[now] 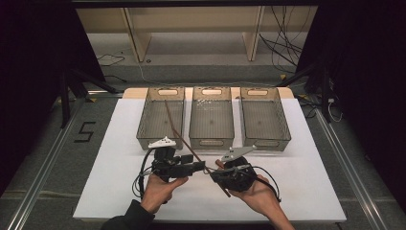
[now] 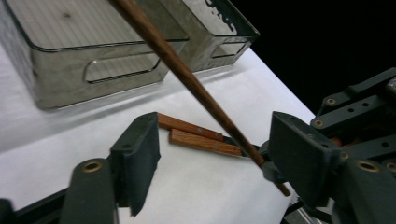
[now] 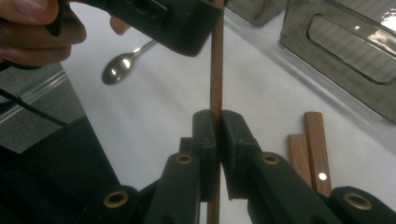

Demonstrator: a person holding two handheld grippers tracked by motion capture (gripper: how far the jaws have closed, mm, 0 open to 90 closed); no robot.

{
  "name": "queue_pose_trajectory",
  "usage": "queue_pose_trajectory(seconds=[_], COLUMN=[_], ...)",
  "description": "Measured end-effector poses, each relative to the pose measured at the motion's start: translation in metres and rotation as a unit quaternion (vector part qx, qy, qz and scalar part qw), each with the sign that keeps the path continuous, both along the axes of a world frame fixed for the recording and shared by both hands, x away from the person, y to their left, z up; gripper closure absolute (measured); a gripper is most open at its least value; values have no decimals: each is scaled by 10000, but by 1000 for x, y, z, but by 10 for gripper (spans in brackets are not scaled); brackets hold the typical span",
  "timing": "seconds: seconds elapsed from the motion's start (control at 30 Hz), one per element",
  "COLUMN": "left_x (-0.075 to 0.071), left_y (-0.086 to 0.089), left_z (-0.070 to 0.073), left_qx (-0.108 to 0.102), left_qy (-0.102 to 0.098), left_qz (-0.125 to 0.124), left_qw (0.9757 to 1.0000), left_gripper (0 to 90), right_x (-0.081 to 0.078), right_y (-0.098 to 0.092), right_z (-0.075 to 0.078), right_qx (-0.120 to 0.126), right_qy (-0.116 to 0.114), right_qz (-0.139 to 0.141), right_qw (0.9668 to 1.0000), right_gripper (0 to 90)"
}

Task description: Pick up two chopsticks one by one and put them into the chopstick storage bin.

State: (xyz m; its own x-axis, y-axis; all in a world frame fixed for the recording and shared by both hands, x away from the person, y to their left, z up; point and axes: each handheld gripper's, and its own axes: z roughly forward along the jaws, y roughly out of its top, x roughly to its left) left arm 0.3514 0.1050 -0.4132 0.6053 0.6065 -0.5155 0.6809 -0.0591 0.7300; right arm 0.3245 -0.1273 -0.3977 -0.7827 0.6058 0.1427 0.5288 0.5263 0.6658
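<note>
The left gripper (image 2: 210, 163) has its jaws apart, the wooden stick (image 2: 187, 77) slanting between them, touching neither pad. Further right, the right gripper (image 3: 218, 135) is clamped tight on the stick's lower end.

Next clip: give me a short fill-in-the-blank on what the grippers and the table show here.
1. The right gripper has its jaws shut on a thin wooden ____.
2. The left gripper has its jaws ____, with the stick passing between them.
3. At the back of the table stand ____ grey bins.
4. A metal ____ lies on the table behind the stick in the right gripper view.

Missing words: stick; open; three; spoon
</note>
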Motion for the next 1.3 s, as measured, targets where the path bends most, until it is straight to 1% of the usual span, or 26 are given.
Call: queue_pose_trajectory(seconds=[0.07, 0.17, 0.2, 0.3, 0.4, 0.6, 0.73, 0.77, 0.83, 0.9, 0.93, 0.97, 1.0, 1.07, 1.1, 1.13, 1.2, 1.23, 1.27, 1.3], left_x=[1, 2, 2, 3, 5, 6, 6, 7, 8, 9, 9, 10, 10, 10, 10, 10, 13, 14, 14, 16], left_y=[-1, -1, -1, 0, 0, 0, -1, 1, 2, 2, 2, 3, 3, 4, 6, 6, 15, 17, 17, 24], left_z=[0, 0, 0, 2, 3, 2, 2, 1, 2, 2, 2, 3, 3, 6, 7, 7, 14, 16, 16, 22], left_qx=[-20, -156, -201, -292, -415, -495, -490, -608, -754, -856, -856, -954, -946, -829, -812, -812, -662, -651, -651, -565], left_qy=[11, 79, 99, 92, 129, 209, 225, 262, 327, 379, 379, 442, 426, 336, 310, 310, 163, 126, 126, 41], left_qz=[-18, -72, -67, -70, -80, -151, -173, -208, -270, -352, -352, -392, -392, -356, -318, -318, -236, -185, -185, -125], left_qw=[10000, 9998, 9997, 9995, 9990, 9984, 9984, 9976, 9963, 9950, 9950, 9937, 9938, 9954, 9957, 9957, 9974, 9976, 9976, 9983], left_gripper=[382, 452, 463, 518, 564, 665, 739, 755, 783, 814, 824, 836, 840, 843, 844, 845, 845, 846, 845, 846], right_x=[-1, -1, -1, -2, -3, -4, -4, -4, -4, -4, -4, -4, -4, -4, -4, -3, -4, -4, -4, -4], right_y=[2, 4, 4, 5, 6, 6, 5, 5, 5, 6, 6, 6, 6, 5, 4, 2, -3, -5, -8, -10], right_z=[0, 0, 0, 0, 0, 1, 1, 1, 1, 0, -1, -1, -2, -1, 0, 1, 3, 4, 5, 5], right_qx=[20, 74, 83, 111, 152, 212, 230, 260, 284, 303, 302, 315, 333, 401, 440, 492, 556, 560, 563, 588], right_qy=[-51, -132, -131, -163, -203, -262, -274, -287, -323, -332, -346, -369, -382, -391, -344, -338, -361, -375, -388, -408], right_qz=[-17, -36, -31, -28, -27, -27, -25, -23, -17, -18, -17, -17, -19, -14, 4, 10, -8, -18, -45, -53], right_qw=[10000, 9999, 9999, 9998, 9997, 9994, 9994, 9992, 9991, 9990, 9989, 9988, 9987, 9984, 9984, 9982, 9978, 9977, 9976, 9974], right_gripper=[851, 851, 851, 851, 851, 851, 850, 850, 850, 849, 849, 848, 843, 812, 744, 715, 683, 640, 613, 590])
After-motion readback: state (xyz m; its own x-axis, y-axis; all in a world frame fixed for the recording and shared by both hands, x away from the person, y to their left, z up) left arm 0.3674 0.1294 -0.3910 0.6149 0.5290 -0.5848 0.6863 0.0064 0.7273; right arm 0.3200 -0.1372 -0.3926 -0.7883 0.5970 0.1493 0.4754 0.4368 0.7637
